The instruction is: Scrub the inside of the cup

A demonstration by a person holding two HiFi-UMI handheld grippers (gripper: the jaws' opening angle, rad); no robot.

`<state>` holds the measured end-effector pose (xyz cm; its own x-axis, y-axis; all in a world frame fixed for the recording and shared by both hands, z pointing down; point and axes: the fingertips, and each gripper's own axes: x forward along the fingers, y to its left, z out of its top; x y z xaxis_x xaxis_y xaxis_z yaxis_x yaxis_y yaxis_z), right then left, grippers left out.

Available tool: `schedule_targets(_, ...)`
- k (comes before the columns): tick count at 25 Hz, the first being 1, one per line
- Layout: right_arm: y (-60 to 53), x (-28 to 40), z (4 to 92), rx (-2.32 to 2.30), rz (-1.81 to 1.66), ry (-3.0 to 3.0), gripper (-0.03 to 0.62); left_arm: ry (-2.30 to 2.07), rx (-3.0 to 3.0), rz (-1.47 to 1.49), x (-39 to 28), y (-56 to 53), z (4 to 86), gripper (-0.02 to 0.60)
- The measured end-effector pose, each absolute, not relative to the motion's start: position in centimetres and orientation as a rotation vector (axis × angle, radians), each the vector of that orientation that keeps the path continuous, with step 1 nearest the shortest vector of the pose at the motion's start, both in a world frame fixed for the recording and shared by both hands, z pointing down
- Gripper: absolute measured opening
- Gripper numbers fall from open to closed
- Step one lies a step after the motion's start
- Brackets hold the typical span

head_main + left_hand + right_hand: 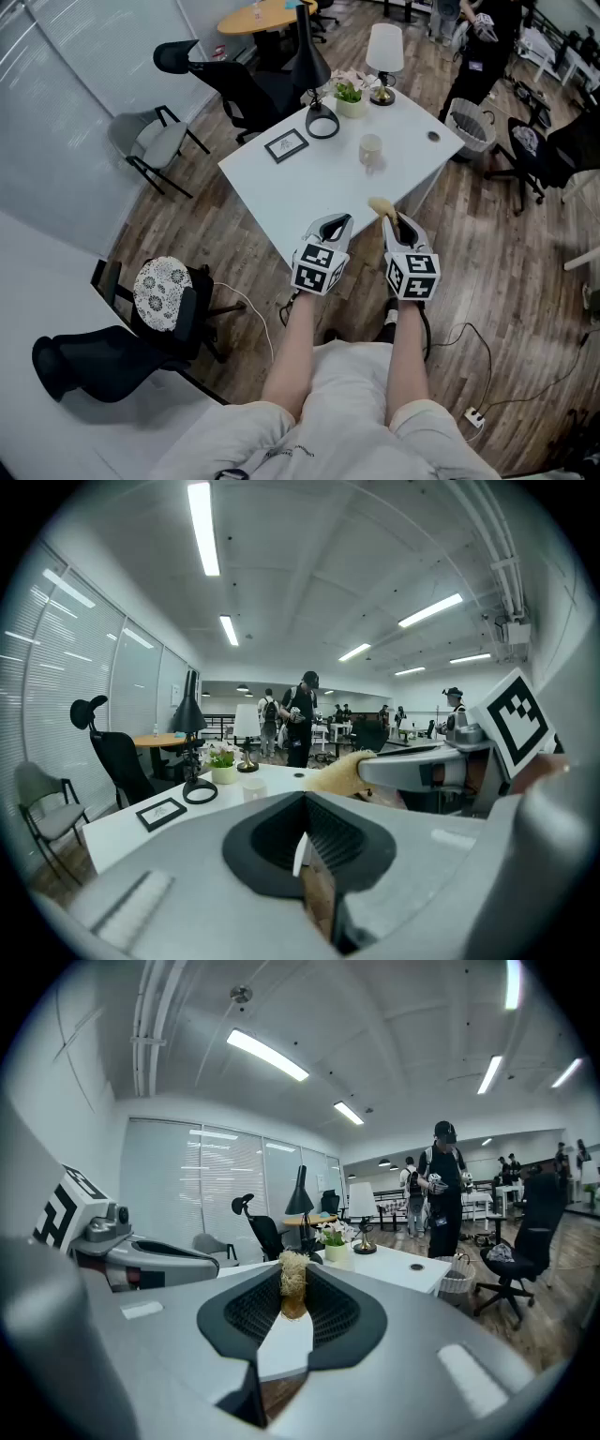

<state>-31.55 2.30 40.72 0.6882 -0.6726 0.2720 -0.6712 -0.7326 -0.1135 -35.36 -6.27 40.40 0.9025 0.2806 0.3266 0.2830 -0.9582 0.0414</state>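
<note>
Head view: the cup (371, 148) stood upright on the white table (272, 192), well beyond both grippers. The right gripper (403, 230) clamped a fibrous scrubber (382, 206); the left gripper (334, 229) was closed, empty. Cup judged light, rigid, slippery: grip its wall.

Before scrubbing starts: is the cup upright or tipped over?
Upright: in the head view the cup stands on its base on the white table, rim on top.
</note>
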Motion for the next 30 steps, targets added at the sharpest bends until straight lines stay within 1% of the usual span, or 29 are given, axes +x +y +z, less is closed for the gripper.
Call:
schedule_targets(10,3.5,-25.7,39.0,-2.863,-0.436,1.245,0.094,-0.310,-3.092,-0.508,-29.0,-6.3,38.9,0.002)
schedule_targets(16,5.4,-21.2,38.3,-2.750,-0.443,1.283,0.098,-0.271,-3.082,-0.507,-24.9,-4.5,38.5,0.002)
schedule_targets(22,5.8,-17.2,38.6,-2.576,-0.508,1.495,0.097,-0.133,-3.111,-0.552,-20.9,-4.3,39.6,0.002)
schedule_targets(30,9.6,-12.8,39.4,-2.458,-0.554,1.661,0.100,0.076,-3.203,-0.457,-16.3,-2.3,39.1,0.001)
